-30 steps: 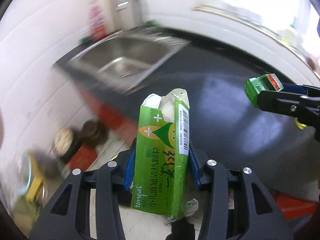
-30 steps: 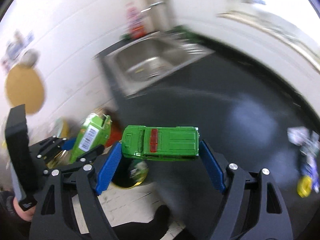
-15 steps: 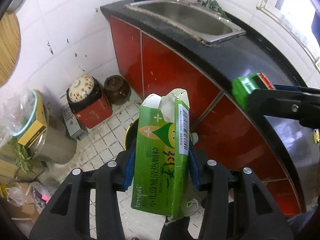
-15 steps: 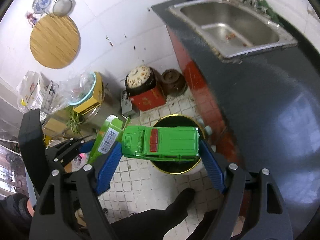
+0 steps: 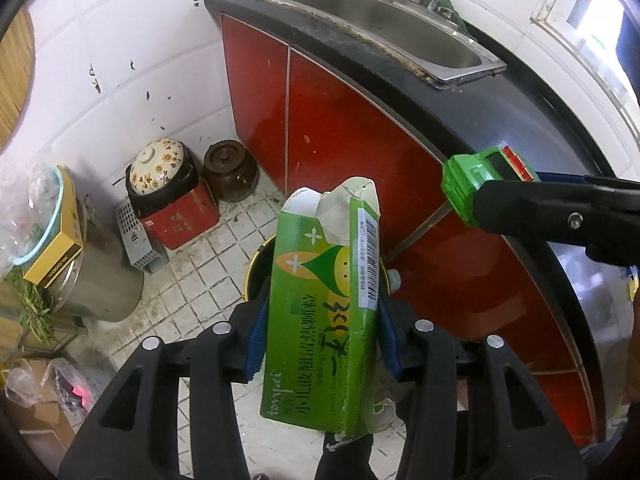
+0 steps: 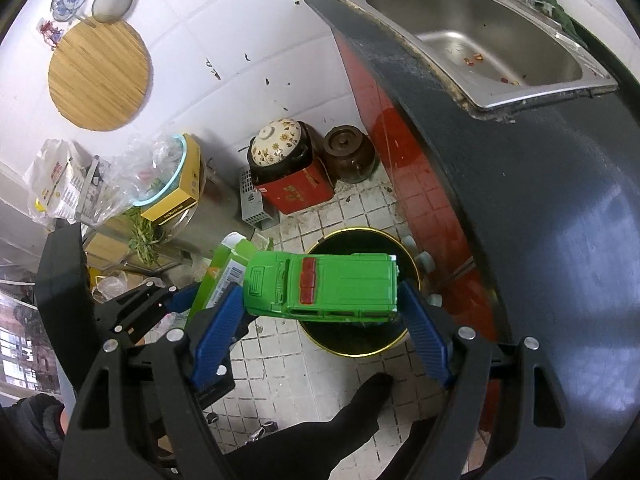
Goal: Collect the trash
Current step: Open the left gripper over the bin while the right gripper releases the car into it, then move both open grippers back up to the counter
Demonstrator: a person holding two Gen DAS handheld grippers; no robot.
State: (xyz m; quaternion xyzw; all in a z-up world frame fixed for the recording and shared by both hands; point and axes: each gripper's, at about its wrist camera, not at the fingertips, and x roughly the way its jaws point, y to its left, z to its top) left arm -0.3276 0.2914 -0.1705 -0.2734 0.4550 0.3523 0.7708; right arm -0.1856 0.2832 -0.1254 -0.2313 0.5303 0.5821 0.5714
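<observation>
My left gripper is shut on a torn green carton and holds it upright above a round black bin with a yellow rim on the floor. My right gripper is shut on a green toy car held sideways over the same bin. The car and right gripper also show at the right of the left wrist view. The carton and left gripper show at the left of the right wrist view.
A black counter with red cabinet fronts and a steel sink runs along the right. A floral-lidded pot on a red box, a brown jar and cluttered bags and boxes stand by the tiled wall.
Both grippers have swung from over the counter to over the floor bin, carrying the carton and the car. In the last half second they have come closer to the bin.
</observation>
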